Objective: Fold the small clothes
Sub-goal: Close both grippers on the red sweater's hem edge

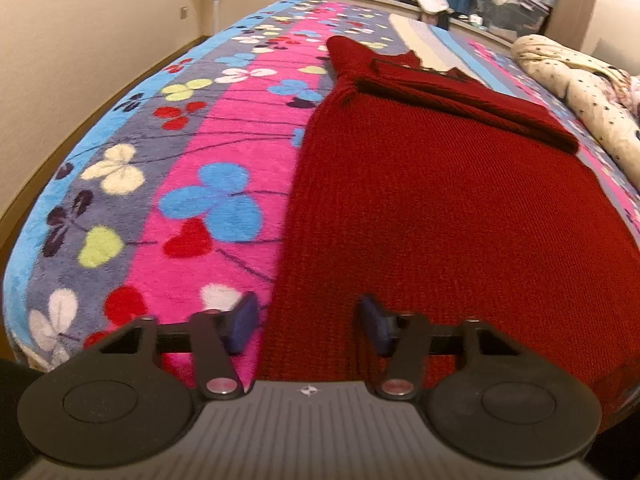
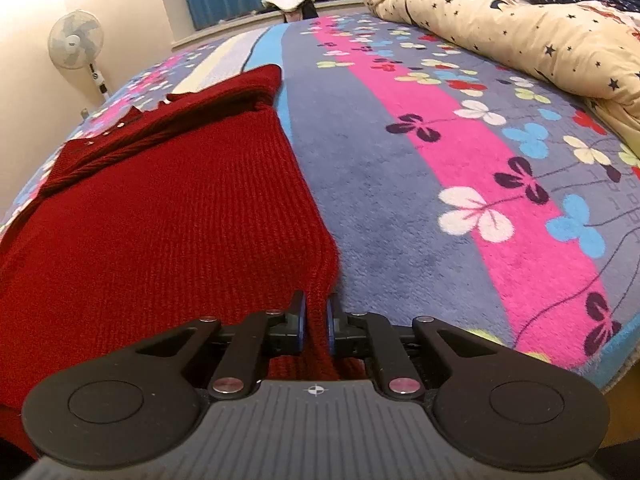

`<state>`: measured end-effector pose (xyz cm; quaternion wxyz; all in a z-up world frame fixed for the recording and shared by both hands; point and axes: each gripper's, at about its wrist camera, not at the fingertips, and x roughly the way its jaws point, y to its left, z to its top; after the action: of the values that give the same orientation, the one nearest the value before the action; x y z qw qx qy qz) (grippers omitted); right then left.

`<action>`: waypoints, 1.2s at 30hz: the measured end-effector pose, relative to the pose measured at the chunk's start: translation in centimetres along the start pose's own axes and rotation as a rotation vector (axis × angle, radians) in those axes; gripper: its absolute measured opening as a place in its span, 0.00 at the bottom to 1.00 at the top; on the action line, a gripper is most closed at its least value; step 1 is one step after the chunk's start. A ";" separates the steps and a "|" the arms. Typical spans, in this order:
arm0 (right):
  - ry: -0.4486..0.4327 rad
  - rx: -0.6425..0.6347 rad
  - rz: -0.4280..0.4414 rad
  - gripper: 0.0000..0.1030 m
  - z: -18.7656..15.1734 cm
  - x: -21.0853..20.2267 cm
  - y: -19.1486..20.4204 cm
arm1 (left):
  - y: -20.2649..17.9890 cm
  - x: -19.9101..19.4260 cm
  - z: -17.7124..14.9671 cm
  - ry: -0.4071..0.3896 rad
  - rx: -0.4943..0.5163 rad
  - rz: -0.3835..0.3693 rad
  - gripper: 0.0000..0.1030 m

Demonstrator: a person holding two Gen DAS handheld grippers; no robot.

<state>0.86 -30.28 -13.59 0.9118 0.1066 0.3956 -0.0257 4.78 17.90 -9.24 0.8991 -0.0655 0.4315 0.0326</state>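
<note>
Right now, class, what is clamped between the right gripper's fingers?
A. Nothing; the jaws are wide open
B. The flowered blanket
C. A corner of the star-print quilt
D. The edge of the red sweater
D: in the right wrist view the right gripper has its jaws pinched on a fold at the edge of the red sweater, while the quilt lies far off on the blanket.

Each gripper, the left gripper [image 1: 308, 322] and the right gripper [image 2: 317, 326], has a ribbed grey base plate marked with a small crosshair symbol. Two round black discs flank the plate. Black link arms pivot on silver rivets. Both fingers carry dark blue pads [image 1: 242, 326] at their tips.
</note>
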 end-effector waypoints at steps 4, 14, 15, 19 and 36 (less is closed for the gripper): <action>-0.051 0.003 0.048 0.07 0.3 -1.1 0.1 | -0.2 -0.3 0.0 -0.015 0.015 -0.023 0.11; -0.035 0.002 0.023 0.07 0.2 -0.7 0.0 | 0.6 -0.3 0.3 -0.001 -0.036 -0.039 0.16; -0.033 0.004 0.019 0.07 0.2 -0.7 0.0 | 0.6 -0.3 0.2 0.000 -0.034 -0.037 0.17; -0.024 0.008 0.012 0.08 0.1 -0.5 -0.1 | 0.6 -0.2 0.1 0.004 -0.034 -0.028 0.22; 0.005 0.014 -0.010 0.13 0.1 0.2 -0.2 | 1.0 -0.2 0.1 0.013 -0.051 -0.028 0.27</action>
<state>1.02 -30.44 -13.70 0.9099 0.1110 0.3983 -0.0326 4.60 18.87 -9.15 0.8947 -0.0945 0.4356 0.0304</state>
